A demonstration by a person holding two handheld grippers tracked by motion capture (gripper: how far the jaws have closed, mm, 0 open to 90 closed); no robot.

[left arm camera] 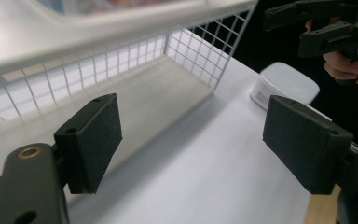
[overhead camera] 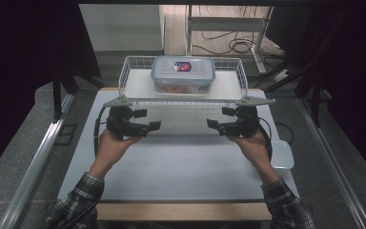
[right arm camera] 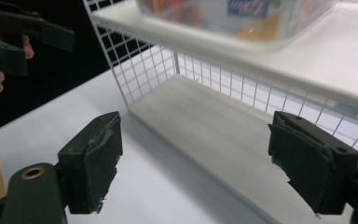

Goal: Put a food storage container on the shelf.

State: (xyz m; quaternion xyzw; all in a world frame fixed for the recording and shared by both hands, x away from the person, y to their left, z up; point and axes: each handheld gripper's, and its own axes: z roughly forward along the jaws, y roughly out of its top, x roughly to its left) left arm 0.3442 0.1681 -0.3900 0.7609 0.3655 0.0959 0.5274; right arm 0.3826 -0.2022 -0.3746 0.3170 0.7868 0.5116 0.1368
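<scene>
**Both grippers poised before the wire shelf, jaws wide and empty**

High view first: the clear plastic lidded food container (overhead camera: 183, 74) sits in the upper centre of the frame, on top of the white wire-sided shelf rack (overhead camera: 132, 85) at the far edge of the white worktop (overhead camera: 181, 162). Below it, at centre left, the left gripper (overhead camera: 155, 126) hangs over the worktop, pointing inward; at centre right, the right gripper (overhead camera: 211, 124) mirrors it. The two are well apart from each other and in front of the rack, touching nothing. Plaid sleeves come in from the bottom corners. A small white rounded box (overhead camera: 281, 154) rests at the worktop's right edge.

Over to the left gripper view: the left gripper (left arm camera: 191, 144) shows its two black pads at lower left and lower right, jaws spread wide with nothing between them but bare worktop (left arm camera: 205, 177). The rack's wire mesh (left arm camera: 200, 42) runs across the upper half, its lower level open beneath. The white box (left arm camera: 286, 84) lies at upper right, and the other hand's gripper (left arm camera: 321, 28) sits in the top right corner.

Now the right gripper view: the right gripper (right arm camera: 196, 158) also has its jaws wide, pads worn at the edges, holding nothing. The container (right arm camera: 242, 18) rides the rack's top level at the upper middle of the frame, blurred. The left gripper (right arm camera: 18, 37) appears at upper left.
</scene>
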